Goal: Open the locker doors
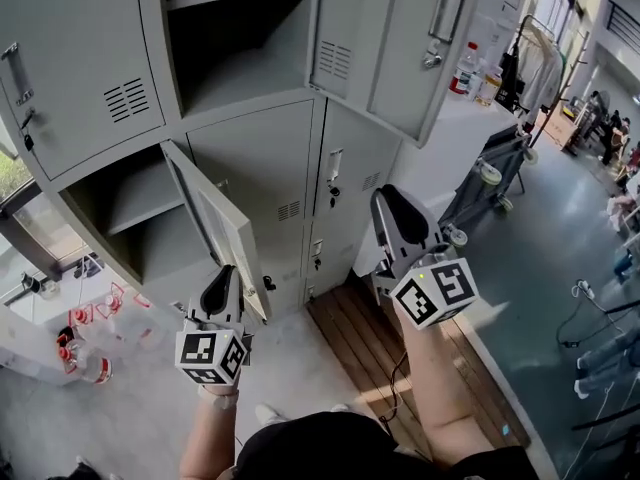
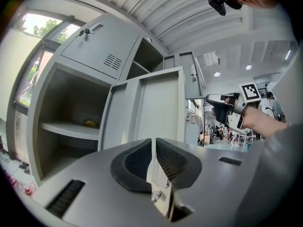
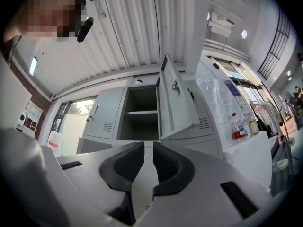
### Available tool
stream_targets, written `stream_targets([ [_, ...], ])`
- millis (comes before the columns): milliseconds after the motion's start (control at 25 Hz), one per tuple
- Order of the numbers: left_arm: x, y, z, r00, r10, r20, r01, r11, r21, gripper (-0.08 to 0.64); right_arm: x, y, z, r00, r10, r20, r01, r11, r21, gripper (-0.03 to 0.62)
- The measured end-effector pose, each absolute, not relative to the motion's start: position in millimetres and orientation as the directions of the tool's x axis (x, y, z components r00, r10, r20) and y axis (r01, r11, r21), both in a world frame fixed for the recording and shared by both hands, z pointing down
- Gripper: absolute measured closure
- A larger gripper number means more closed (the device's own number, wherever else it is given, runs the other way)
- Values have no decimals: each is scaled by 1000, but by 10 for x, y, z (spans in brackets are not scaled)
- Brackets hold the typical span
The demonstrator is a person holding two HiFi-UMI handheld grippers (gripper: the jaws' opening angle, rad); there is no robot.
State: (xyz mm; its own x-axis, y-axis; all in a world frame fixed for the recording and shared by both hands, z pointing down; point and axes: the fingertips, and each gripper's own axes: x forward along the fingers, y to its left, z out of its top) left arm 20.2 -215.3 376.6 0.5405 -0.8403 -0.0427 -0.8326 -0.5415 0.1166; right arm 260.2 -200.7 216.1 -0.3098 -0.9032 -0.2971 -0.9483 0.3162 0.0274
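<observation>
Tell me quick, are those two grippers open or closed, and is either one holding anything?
Left gripper: closed, nothing plainly held.
Right gripper: closed or nearly so, empty.

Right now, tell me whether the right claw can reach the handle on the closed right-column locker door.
Probably yes: the right claw sits beside the handle with open air between them, and the swung-open door stands off to the left. Its jaws look shut and must open first.

Lockers [image 1: 250, 168]: grey painted metal, smooth, satin.
Floor platform [image 1: 370, 348]: brown wood slats, matt.
Left gripper [image 2: 154, 143] pads [image 2: 139, 160]: black, finely textured, matt.
</observation>
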Motion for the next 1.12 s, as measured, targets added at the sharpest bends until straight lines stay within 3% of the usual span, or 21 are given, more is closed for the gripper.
stream_targets([
  [400, 15, -1913, 4113, 546, -838, 0, -832, -542, 123, 528, 2035, -1857, 3383, -392, -913, -113, -909, 404, -105, 517],
  [1120, 119, -1485, 4567, 631, -767, 117, -772, -636, -7, 528, 1535, -1340, 4439, -467, -881, 78, -883, 461, -82, 517],
])
